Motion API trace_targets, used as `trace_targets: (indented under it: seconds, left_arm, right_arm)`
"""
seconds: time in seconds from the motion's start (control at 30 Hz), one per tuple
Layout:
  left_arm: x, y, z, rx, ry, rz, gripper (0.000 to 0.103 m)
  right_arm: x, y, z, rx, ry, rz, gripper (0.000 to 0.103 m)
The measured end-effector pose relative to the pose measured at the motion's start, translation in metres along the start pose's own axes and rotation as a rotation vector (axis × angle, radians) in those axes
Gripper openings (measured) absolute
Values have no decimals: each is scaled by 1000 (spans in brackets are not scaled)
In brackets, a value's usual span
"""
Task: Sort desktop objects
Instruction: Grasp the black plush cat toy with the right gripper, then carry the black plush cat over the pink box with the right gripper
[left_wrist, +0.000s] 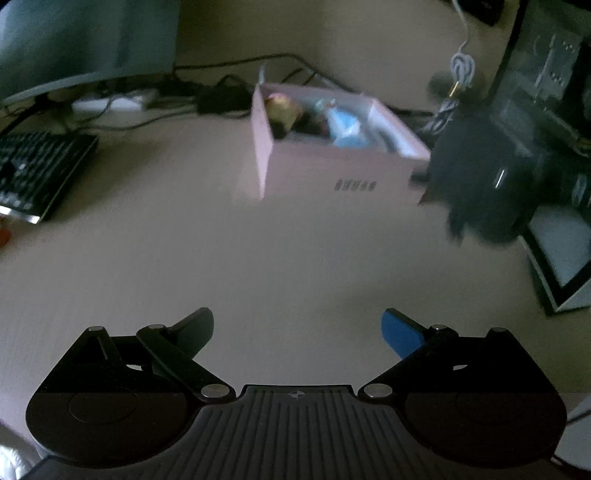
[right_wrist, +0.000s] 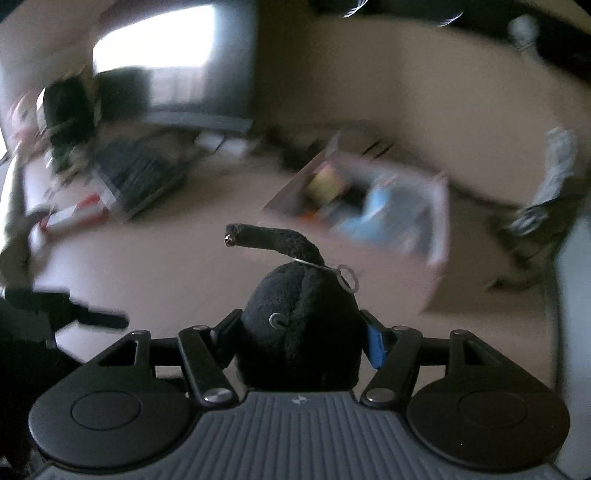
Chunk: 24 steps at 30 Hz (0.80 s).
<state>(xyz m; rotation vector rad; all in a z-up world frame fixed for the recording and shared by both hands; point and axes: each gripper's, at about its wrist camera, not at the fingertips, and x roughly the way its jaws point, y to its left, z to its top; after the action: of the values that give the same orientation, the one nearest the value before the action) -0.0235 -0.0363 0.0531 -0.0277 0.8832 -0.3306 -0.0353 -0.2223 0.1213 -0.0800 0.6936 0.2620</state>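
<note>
- pale desk (left_wrist: 258, 258) fills the left wrist view; a pink box (left_wrist: 332, 173) sits upper centre, already holding a few blurred items, with a keyboard (left_wrist: 33, 173) at the left edge and cables along the back.
- the left gripper (left_wrist: 297, 328) hangs with its jaws spread wide and nothing between them, low in the frame over bare desk.
- in the right wrist view everything is smeared; the right gripper (right_wrist: 301, 332) is clamped on a black plush toy (right_wrist: 299, 332) with a thin tail and a metal ring (right_wrist: 349, 277), bottom centre.
- the pink box (right_wrist: 369, 206) lies centre right, well apart from the toy.
- risk, as i judge it: the soft plush could slip free, or the ring catch the box wall and tip it.
</note>
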Motion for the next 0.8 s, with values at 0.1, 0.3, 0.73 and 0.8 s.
trace_targets:
  seconds: [0.1,0.3,0.73,0.8]
  left_arm:
    - [1,-2,12,18,-23,-22,101]
    - [3,7,14,7,-16,-52,101]
    - [0,57,11,-55,-13,-21,101]
    - [2,63,11,-69,-9,-19,101]
  right_arm:
    - [-19,-19,26,57,-93,-36,65]
    - [-3,-50,73,215,-184,-44,65]
    - [214,-77,84,743,157,230,67]
    - [216,-77,75,756,155,212,68]
